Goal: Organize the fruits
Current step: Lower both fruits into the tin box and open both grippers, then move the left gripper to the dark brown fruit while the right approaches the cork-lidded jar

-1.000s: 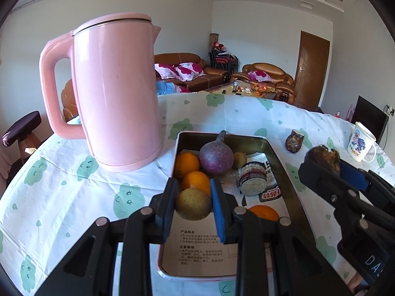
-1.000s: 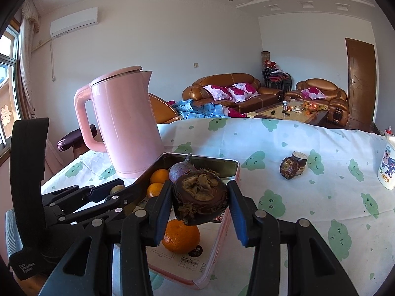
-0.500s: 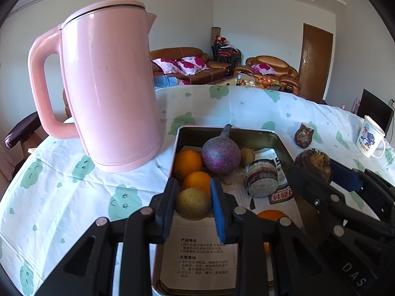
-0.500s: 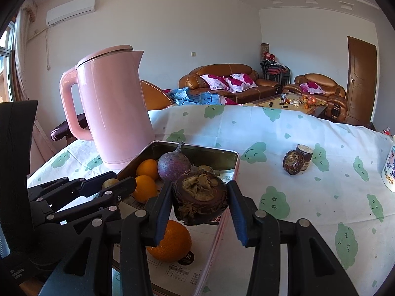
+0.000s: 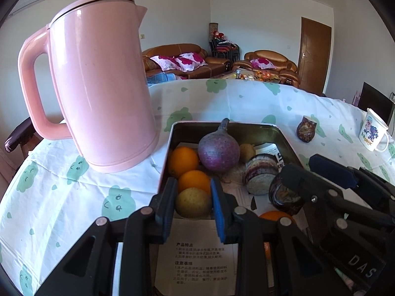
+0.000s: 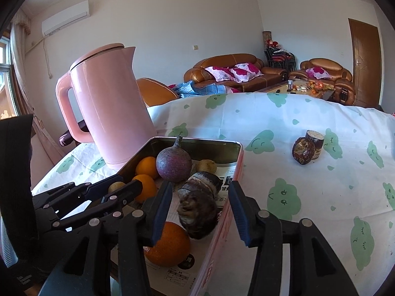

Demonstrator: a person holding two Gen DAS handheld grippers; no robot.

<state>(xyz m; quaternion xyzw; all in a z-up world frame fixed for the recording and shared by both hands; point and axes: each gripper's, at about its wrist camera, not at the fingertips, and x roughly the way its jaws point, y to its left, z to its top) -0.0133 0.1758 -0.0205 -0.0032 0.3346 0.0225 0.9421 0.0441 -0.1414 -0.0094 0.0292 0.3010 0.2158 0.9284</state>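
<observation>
While the left tongs (image 5: pixel 193 203) stay clamped on a small yellow-green round fruit (image 5: pixel 193 202) over the near end of the rectangular metal tray (image 5: pixel 222 126), the left wrist view shows the dark brown shrivelled fruit (image 5: pixel 284 194) lower than a second ago, now down inside the tray. In the right wrist view, the right tongs (image 6: pixel 200 206) have just been opening; their pads stand clear of that brown fruit, which sits loose between them, beside the near orange (image 6: pixel 167 244). Judgement: one deposit is complete, and the left one is pending. Count in tray: three oranges, one purple bulb (image 6: pixel 174 164), one cut stub (image 6: pixel 203 181), one small yellow fruit (image 6: pixel 207 165). On the worktop (image 6: pixel 284 162): two brown pieces (image 6: pixel 307 146), one pink kettle (image 6: pixel 111 103).
</observation>
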